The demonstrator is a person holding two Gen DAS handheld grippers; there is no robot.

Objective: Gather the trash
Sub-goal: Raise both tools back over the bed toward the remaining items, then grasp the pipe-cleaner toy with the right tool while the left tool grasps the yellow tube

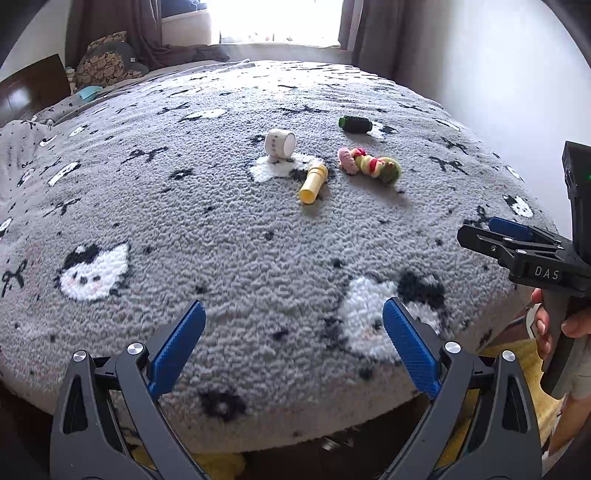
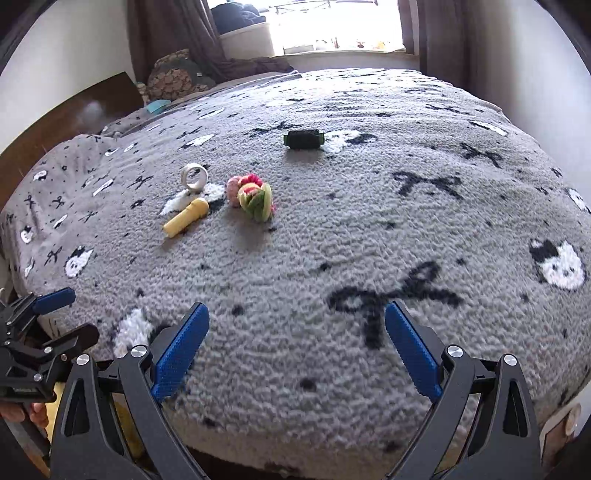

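Observation:
Four small items lie on a grey fleece blanket (image 1: 221,229) on a bed: a white tape roll (image 1: 280,144) (image 2: 194,177), a yellow tube (image 1: 313,183) (image 2: 185,217), a colourful knitted toy (image 1: 371,165) (image 2: 253,196) and a dark green cylinder (image 1: 355,124) (image 2: 304,139). My left gripper (image 1: 293,332) is open and empty over the near edge of the bed, well short of the items. My right gripper (image 2: 297,334) is open and empty, also at the near edge. Each gripper shows in the other's view: the right one (image 1: 517,240) at the right, the left one (image 2: 48,321) at the lower left.
The blanket (image 2: 369,240) has black bows and white cat faces. Pillows (image 1: 107,59) and a wooden headboard (image 1: 29,88) are at the far left. A bright window (image 1: 280,22) with brown curtains is behind the bed. A white wall (image 1: 498,74) runs along the right.

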